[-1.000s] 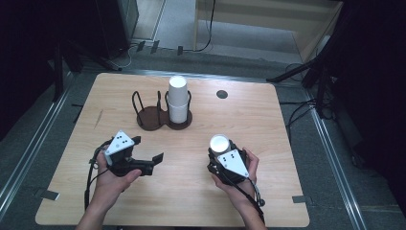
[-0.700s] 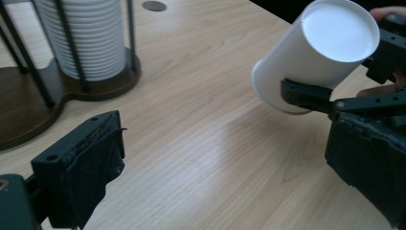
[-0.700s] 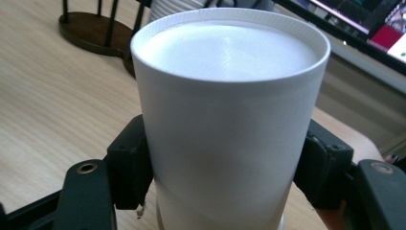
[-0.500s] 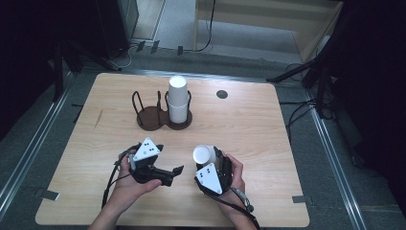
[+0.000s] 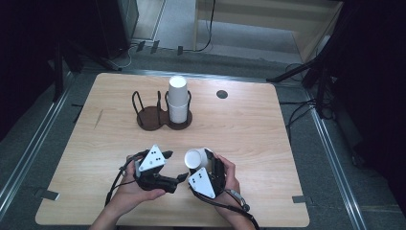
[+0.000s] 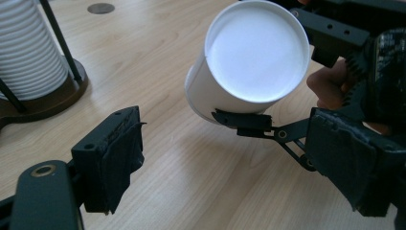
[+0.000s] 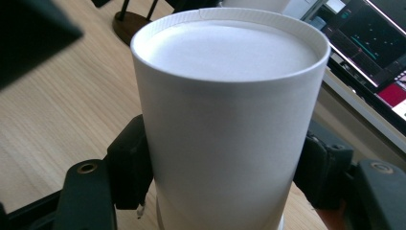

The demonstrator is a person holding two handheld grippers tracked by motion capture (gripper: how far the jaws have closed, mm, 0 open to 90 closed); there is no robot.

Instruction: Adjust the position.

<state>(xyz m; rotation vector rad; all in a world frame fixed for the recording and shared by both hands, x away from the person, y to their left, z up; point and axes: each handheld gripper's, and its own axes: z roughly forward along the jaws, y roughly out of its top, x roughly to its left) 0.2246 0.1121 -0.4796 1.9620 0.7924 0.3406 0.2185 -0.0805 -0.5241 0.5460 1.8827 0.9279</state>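
1. Right claw [image 5: 197, 162] is gripping a white paper cup [image 5: 196, 157] w/ both pads pressed on its sides; seen from the right gripper view, the cup [image 7: 225, 120] is sitting squarely between the black jaws.
2. Cup is being held above the table [image 5: 268, 139], near its front edge, tilted so its closed base is facing the left claw [image 5: 181, 178].
3. Left claw's jaws have just been closing and are standing partway apart w/ nothing between them; in the left gripper view the cup [image 6: 249, 62] is hanging just ahead of them, not touching.
4. Further back, a dark two-slot cup holder [image 5: 152, 117] is carrying a stack of white cups [image 5: 177, 98] in its right slot; left slot is open.
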